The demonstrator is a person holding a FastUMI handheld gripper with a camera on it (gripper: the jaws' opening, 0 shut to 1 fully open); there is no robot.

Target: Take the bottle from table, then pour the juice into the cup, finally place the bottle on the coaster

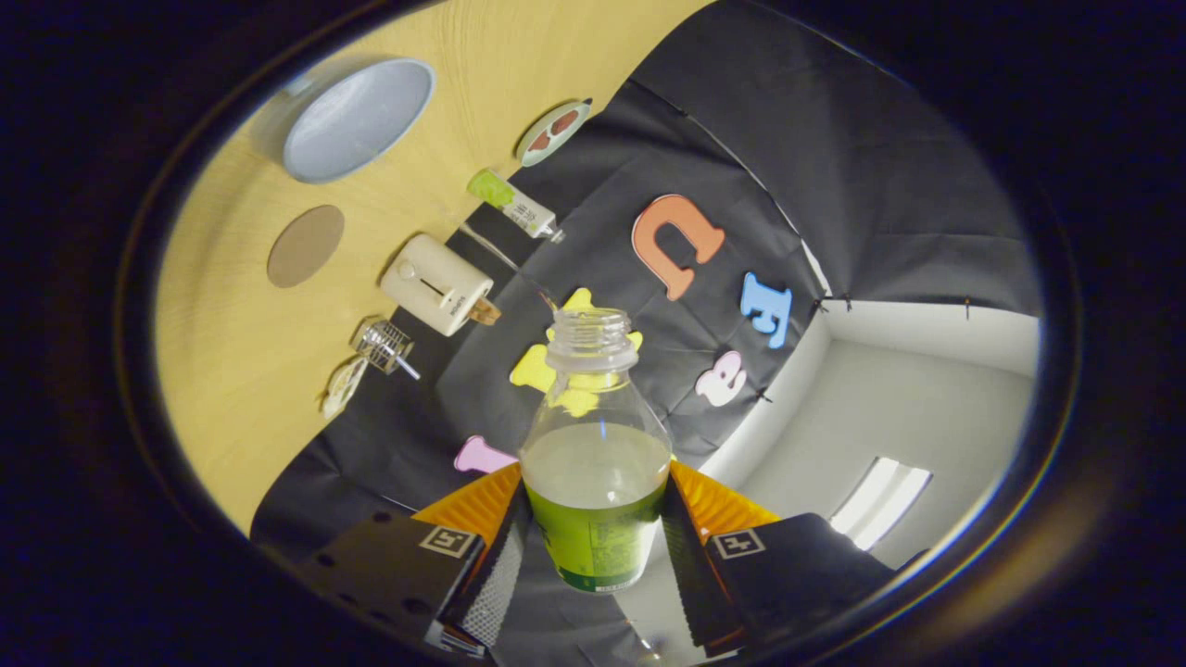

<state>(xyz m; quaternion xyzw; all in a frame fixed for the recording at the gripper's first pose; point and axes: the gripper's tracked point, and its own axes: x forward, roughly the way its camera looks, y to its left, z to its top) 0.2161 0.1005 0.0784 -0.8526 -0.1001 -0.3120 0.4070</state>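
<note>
While my gripper (596, 537) pinches the bottle (596, 454) with both fingers pressed on its lower sides, I see it uncapped and partly filled with pale juice. Beyond it the tilted table (232, 371) carries the cup (357, 119), the round coaster (305, 245), a small toaster (437, 283) and a tube (512, 203).

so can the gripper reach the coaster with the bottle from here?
Probably yes: the gripper is shut on the bottle, and the brown coaster lies bare on the table, beside the cup.
</note>
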